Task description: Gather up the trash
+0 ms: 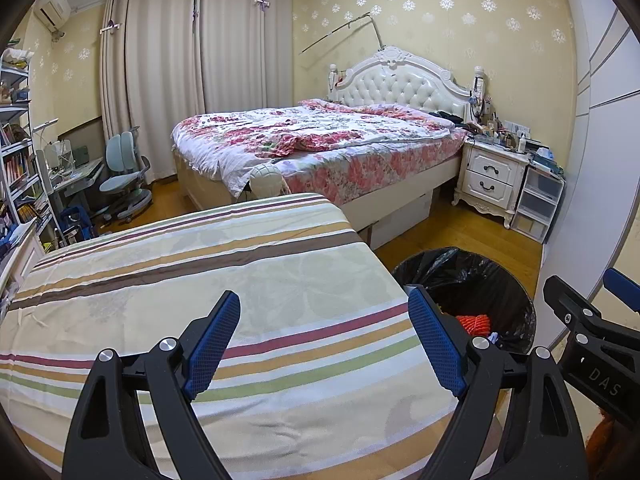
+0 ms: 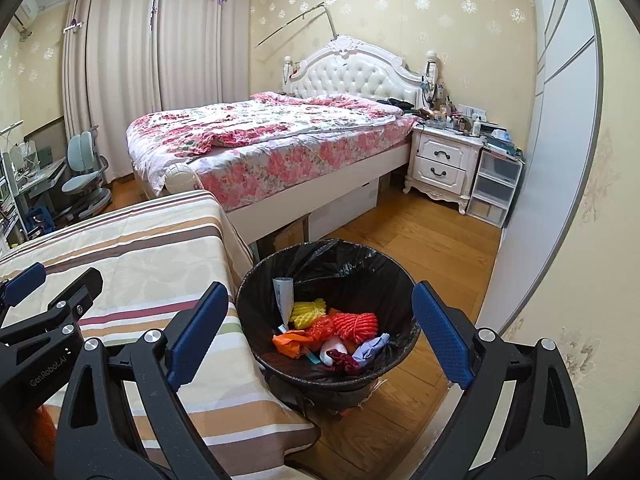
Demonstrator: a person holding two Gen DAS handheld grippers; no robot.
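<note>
A black-lined trash bin [image 2: 256,284] stands on the wood floor beside the striped table [image 2: 152,256]. Inside lie several pieces of trash: an orange net [image 2: 356,324], a yellow net [image 2: 308,310], orange wrappers [image 2: 290,342] and a pale tube [image 2: 284,296]. My right gripper [image 2: 320,330] is open and empty above the bin. My left gripper [image 1: 326,344] is open and empty over the striped cloth [image 1: 200,280], with the bin [image 1: 500,276] to its right. The right gripper also shows in the left wrist view [image 1: 592,312].
A large bed with a floral quilt [image 2: 272,140] stands behind. A white nightstand [image 2: 444,164] and plastic drawers [image 2: 494,188] stand at the right by a wardrobe [image 2: 560,120]. A desk chair [image 1: 120,176] and bookshelves [image 1: 20,168] stand at the left.
</note>
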